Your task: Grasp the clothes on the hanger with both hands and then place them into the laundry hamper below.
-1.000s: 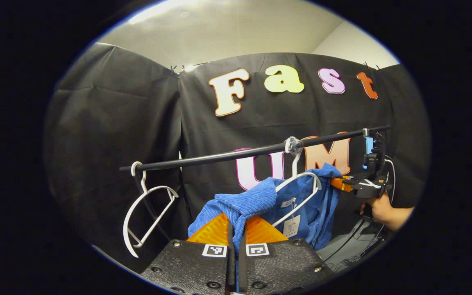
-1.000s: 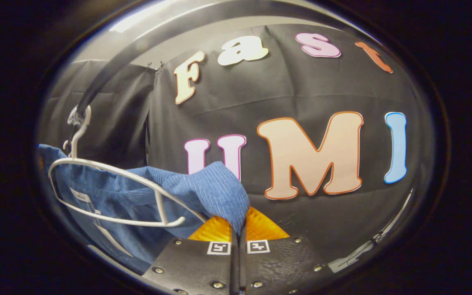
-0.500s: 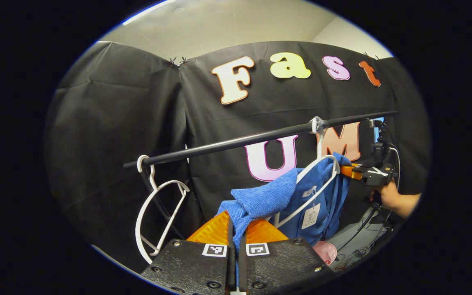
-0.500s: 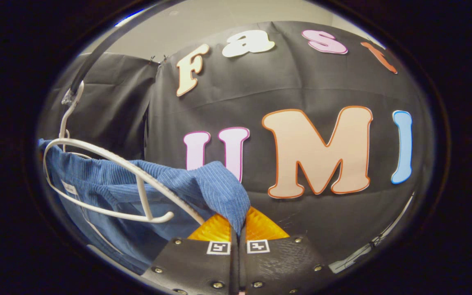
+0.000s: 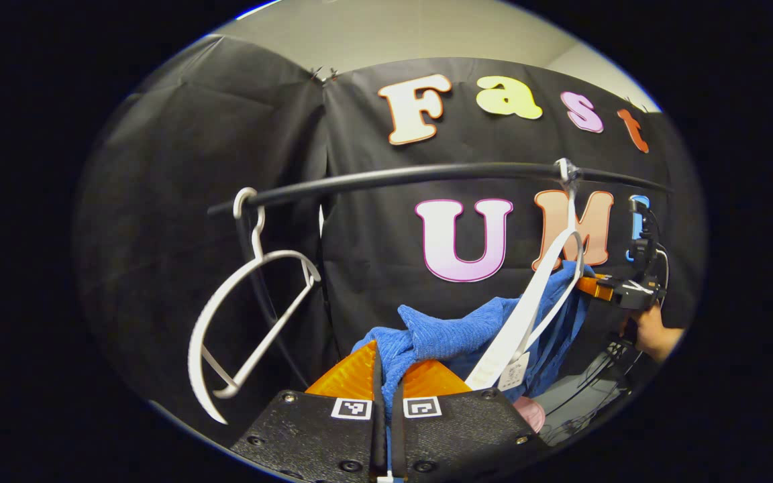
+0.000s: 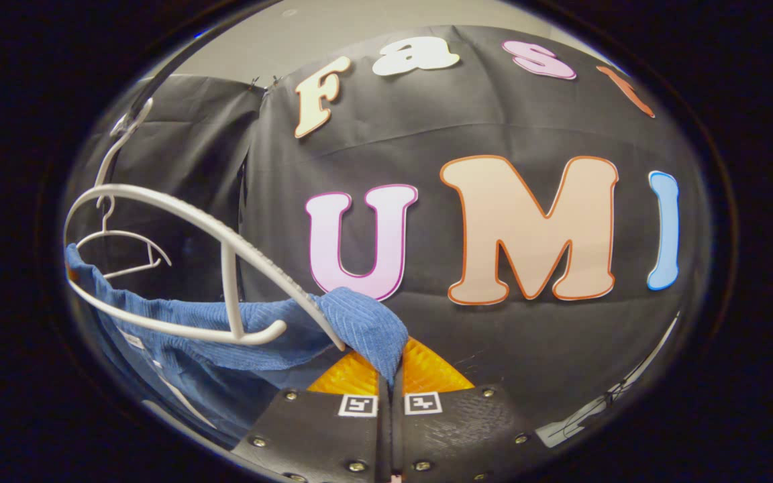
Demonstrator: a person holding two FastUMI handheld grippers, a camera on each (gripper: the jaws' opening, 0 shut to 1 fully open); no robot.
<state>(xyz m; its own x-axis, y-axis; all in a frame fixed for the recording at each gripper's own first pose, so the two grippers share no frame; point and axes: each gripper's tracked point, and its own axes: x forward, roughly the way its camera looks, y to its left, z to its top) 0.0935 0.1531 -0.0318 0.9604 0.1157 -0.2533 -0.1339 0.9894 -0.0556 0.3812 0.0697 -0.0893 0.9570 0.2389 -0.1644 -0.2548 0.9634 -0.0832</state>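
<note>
A blue ribbed garment stretches between both grippers, below the black rail. My left gripper is shut on one end of the cloth. My right gripper is shut on the other end of the garment. The white hanger still hooks on the rail, its arm mostly bare above the cloth. In the right gripper view the hanger arcs over the sagging fabric. Farther off in the left gripper view, the right gripper shows with a hand holding it.
An empty white hanger hangs at the rail's left end, also seen small as a second hanger in the right gripper view. A pink object sits low beneath the garment. Cables lie on a grey surface at the lower right.
Both grippers have dropped, pulling the blue garment down off the hanger. The hanger's arm now stands bare above the cloth, and the rail sits higher in both views.
</note>
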